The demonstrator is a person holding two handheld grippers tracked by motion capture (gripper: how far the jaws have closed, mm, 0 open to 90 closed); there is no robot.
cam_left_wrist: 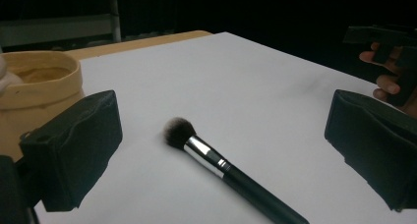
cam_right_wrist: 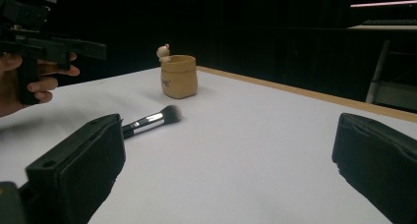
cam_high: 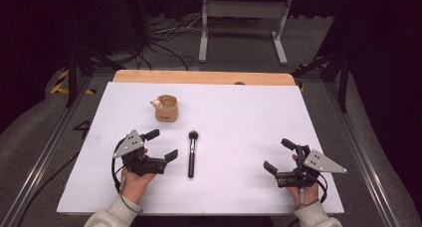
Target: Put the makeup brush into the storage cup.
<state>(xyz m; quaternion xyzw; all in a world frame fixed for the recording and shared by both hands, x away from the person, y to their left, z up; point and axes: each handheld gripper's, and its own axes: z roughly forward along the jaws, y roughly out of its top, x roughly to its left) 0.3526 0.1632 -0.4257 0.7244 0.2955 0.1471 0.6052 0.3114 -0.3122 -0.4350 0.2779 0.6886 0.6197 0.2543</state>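
A black makeup brush [cam_high: 191,155] with a silver ferrule lies flat on the white table cover [cam_high: 239,112], bristles toward the far side. It also lies between the jaws in the left gripper view [cam_left_wrist: 221,167] and at left in the right gripper view [cam_right_wrist: 150,121]. A tan cup [cam_high: 166,108] with a small bear figure on its rim stands beyond it [cam_left_wrist: 39,86] [cam_right_wrist: 179,76]. My left gripper [cam_high: 160,145] is open just left of the brush, holding nothing. At the right front my right gripper [cam_high: 278,155] rests open and empty.
A wooden board edge [cam_high: 204,77] shows past the cover's far side. Beyond the table are a grey metal stand [cam_high: 244,23] and floor cables [cam_high: 164,48]. Metal rails [cam_high: 50,147] run along both sides.
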